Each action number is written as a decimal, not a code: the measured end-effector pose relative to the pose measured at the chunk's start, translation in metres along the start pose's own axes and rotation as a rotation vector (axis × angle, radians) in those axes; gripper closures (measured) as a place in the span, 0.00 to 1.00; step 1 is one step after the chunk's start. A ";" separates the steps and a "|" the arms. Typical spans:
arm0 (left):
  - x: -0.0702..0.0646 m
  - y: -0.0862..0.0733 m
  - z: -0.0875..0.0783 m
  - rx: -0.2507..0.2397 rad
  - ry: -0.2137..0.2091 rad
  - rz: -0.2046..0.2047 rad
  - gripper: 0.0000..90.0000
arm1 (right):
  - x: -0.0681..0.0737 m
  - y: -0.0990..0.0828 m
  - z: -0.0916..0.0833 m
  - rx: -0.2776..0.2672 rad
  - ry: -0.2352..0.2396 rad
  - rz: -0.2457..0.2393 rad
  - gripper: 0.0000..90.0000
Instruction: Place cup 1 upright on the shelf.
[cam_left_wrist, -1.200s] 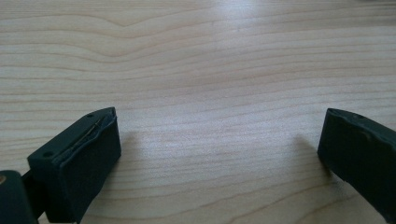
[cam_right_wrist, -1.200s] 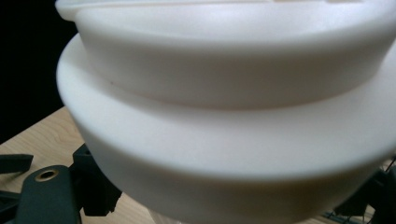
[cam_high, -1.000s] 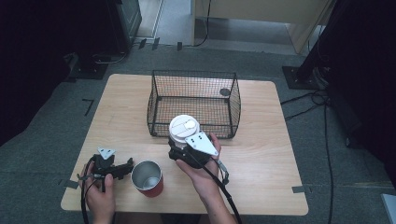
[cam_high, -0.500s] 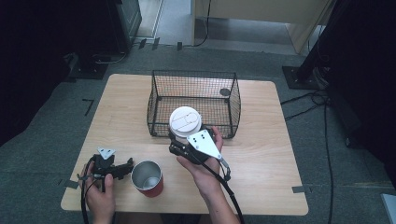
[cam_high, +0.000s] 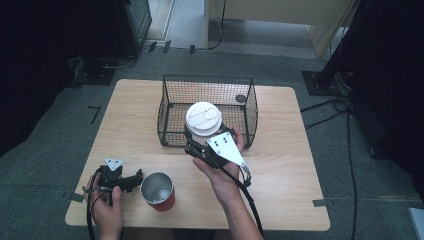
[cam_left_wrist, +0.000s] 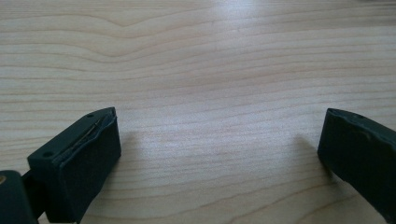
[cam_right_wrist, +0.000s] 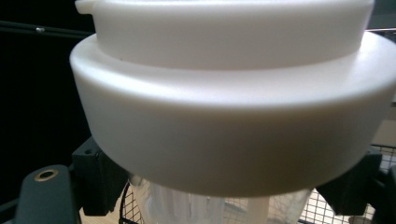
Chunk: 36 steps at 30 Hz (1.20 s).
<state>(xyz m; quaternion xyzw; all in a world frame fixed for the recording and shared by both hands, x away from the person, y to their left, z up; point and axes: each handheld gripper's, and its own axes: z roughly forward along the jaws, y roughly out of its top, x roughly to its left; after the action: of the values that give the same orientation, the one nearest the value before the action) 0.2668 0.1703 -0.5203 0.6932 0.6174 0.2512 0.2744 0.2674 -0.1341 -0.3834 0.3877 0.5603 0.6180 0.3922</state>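
A matt white plastic lid (cam_high: 203, 118) is topping a clear plastic cup (cam_right_wrist: 196, 205). Black wire mesh basket (cam_high: 170, 112), pale grained wood table (cam_high: 280, 165) and shiny metal-lined red cup (cam_high: 157, 190) are showing.

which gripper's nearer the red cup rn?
Left. The left gripper rests on the table right beside the red cup, jaws open toward it. The right gripper is up by the wire basket, shut on a white-lidded cup.
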 end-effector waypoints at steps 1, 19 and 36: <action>0.000 0.000 0.000 0.000 0.000 0.000 0.00 | -0.002 0.002 0.003 0.003 0.000 -0.004 0.19; 0.000 0.000 0.000 0.000 0.000 0.000 0.00 | -0.034 0.009 0.031 -0.007 -0.044 0.070 0.19; 0.000 0.000 0.000 -0.001 0.000 -0.001 0.00 | -0.079 -0.004 0.089 0.010 -0.085 0.059 0.19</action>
<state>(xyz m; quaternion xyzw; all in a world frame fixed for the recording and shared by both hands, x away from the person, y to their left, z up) 0.2669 0.1702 -0.5204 0.6927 0.6175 0.2516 0.2750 0.3804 -0.1717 -0.3840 0.4318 0.5348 0.6094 0.3951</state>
